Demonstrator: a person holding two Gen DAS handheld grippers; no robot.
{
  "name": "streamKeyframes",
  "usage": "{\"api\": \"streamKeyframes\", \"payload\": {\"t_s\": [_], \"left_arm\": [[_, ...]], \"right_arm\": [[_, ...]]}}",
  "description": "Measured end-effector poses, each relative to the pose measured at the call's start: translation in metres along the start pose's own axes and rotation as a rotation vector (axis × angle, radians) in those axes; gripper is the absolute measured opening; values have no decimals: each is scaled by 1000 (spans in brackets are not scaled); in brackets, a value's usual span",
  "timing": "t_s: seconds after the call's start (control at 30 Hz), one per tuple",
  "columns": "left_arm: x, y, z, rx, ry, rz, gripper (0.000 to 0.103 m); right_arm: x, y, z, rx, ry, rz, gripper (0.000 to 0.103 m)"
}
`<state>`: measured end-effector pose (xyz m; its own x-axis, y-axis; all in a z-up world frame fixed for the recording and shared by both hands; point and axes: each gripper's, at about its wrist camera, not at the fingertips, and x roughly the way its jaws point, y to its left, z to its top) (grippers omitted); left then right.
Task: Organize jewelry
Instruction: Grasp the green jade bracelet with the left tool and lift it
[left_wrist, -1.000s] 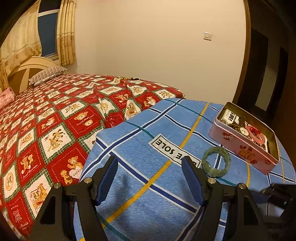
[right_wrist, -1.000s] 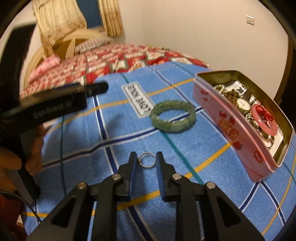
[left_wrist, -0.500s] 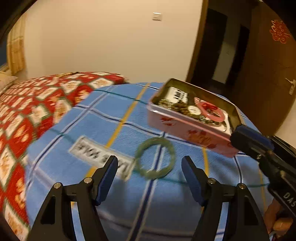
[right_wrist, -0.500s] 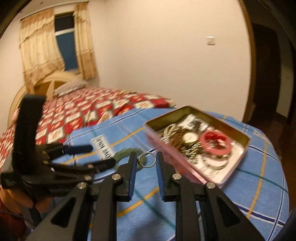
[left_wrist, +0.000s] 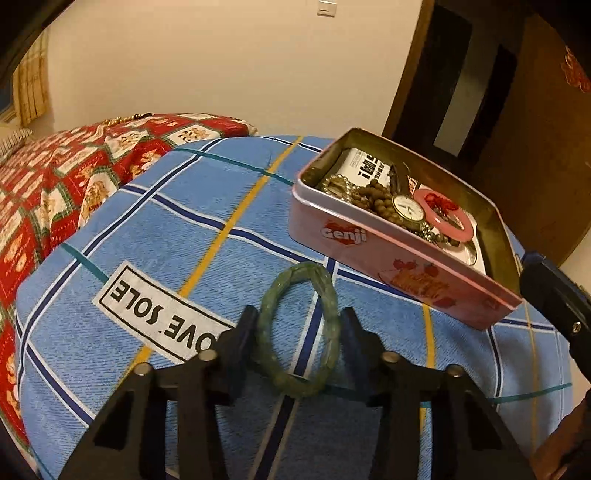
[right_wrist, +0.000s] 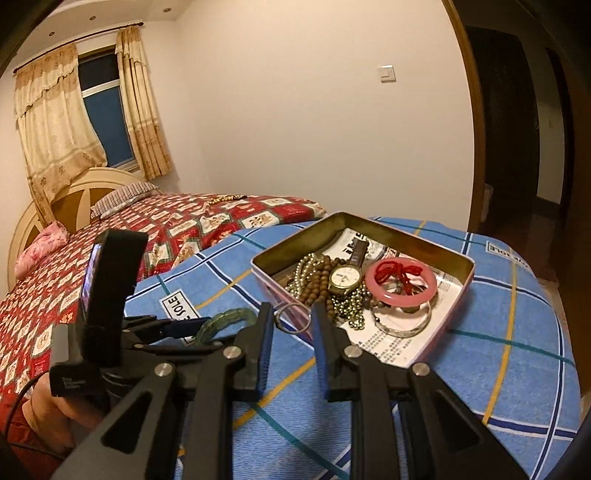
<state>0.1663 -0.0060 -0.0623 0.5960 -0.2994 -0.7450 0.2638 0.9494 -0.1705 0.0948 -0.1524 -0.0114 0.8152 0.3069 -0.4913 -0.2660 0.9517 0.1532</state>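
Observation:
A green bead bracelet (left_wrist: 295, 273) lies on the blue checked cloth (left_wrist: 207, 206). My left gripper (left_wrist: 297, 328) straddles it, and its jaws are closing. Both pads touch its sides and squeeze it into an oval. In the right wrist view the bracelet (right_wrist: 229, 316) shows beside my right gripper (right_wrist: 291, 314). That gripper is shut on a small metal ring (right_wrist: 293, 320), held just in front of the near corner of the pink Genji tin (right_wrist: 458, 258). The tin (left_wrist: 369, 251) holds a watch (right_wrist: 345, 277), brown beads, a pink bangle (right_wrist: 400, 284) and a silver bangle.
The cloth covers a rounded corner of a bed with a red bear-print quilt (left_wrist: 55, 177). One finger (left_wrist: 550, 291) of the right tool reaches in beside the tin. A hand (right_wrist: 48, 410) holds the left tool. A dark doorway (right_wrist: 517, 129) lies beyond the bed.
My left gripper swung toward the tin, came down over the green bracelet and narrowed onto it. My right gripper rose from the cloth with the ring, up to the tin's near corner.

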Motion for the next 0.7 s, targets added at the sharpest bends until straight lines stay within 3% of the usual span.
{"api": "streamKeyframes", "payload": {"t_s": [0.03, 0.07, 0.13, 0.3, 0.53, 0.7], "left_arm": [[1, 1, 1, -6, 0, -5, 22], [1, 2, 1, -13, 1, -19, 17], [1, 4, 1, -22, 1, -41, 15], [-8, 3, 0, -20, -43, -15, 14], [-44, -2, -8, -20, -239, 16, 14], [-58, -6, -11, -21, -327, 9, 14]], "right_arm": [[0, -1, 0, 1, -1, 0, 24], [-1, -1, 0, 4, -1, 0, 24], [1, -2, 0, 7, -1, -3, 24], [0, -2, -1, 5, -10, -13, 24], [-5, -4, 1, 15, -47, 0, 24], [-11, -6, 3, 26, -81, 14, 24]]}}
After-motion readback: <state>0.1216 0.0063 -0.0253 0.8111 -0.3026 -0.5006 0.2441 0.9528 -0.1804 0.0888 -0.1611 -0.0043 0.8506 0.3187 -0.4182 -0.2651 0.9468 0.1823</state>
